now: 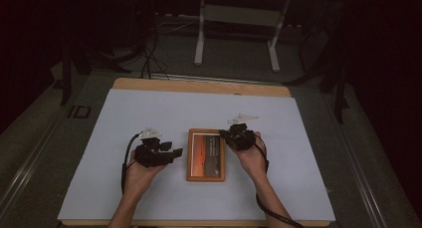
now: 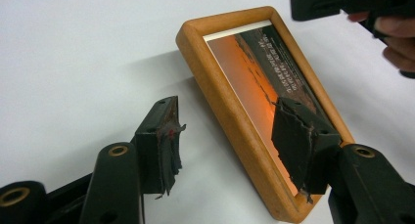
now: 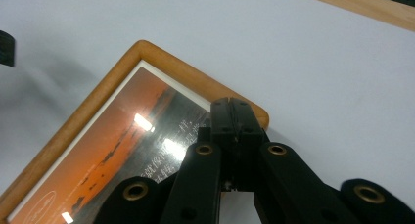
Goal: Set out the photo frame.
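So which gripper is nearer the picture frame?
Right. The right gripper is shut over the picture frame's far right corner; the left gripper is open just beside its left edge.

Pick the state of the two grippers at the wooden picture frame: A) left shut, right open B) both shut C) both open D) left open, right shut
D: the left gripper has its jaws spread across the picture frame edge, while the right gripper has its jaws pressed together over the frame's corner.

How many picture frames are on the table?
1: a wooden picture frame lies flat mid-table on the white sheet, between the left gripper and the right gripper.
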A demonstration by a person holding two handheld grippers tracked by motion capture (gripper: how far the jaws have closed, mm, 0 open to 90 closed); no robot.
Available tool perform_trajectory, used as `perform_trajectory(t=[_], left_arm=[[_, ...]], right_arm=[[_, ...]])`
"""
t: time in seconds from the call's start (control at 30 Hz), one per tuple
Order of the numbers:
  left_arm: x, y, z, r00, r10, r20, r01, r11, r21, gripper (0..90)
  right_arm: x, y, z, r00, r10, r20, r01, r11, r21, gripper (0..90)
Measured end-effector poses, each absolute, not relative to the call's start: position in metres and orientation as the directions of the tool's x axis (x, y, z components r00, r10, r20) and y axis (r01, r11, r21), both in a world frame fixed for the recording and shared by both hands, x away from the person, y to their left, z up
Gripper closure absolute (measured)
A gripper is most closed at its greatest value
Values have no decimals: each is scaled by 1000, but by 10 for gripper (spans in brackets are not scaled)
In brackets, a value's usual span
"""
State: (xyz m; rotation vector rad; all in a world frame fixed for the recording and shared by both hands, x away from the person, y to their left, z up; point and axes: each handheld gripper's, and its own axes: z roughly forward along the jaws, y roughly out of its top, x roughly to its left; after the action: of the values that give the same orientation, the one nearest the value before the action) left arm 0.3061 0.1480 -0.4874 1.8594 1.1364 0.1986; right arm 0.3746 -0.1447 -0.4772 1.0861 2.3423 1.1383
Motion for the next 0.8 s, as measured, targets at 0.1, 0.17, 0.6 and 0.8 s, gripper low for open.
perform_trajectory(t=[0.1, 0.17, 0.6, 0.8], left_arm=[[306, 147, -487, 566, 767, -304, 624, -156, 766, 442], [305, 147, -487, 569, 764, -306, 624, -158, 765, 441], [304, 144, -486, 579, 752, -314, 624, -162, 764, 441], [304, 144, -485, 570, 754, -326, 631, -148, 762, 443]], right_arm=[[377, -142, -482, -655, 755, 36, 499, 396, 771, 900], [378, -140, -484, -650, 759, 33, 502, 397, 768, 900], [384, -133, -490, -649, 761, 8, 494, 413, 765, 900], [385, -135, -491, -644, 765, 6, 497, 413, 763, 900]])
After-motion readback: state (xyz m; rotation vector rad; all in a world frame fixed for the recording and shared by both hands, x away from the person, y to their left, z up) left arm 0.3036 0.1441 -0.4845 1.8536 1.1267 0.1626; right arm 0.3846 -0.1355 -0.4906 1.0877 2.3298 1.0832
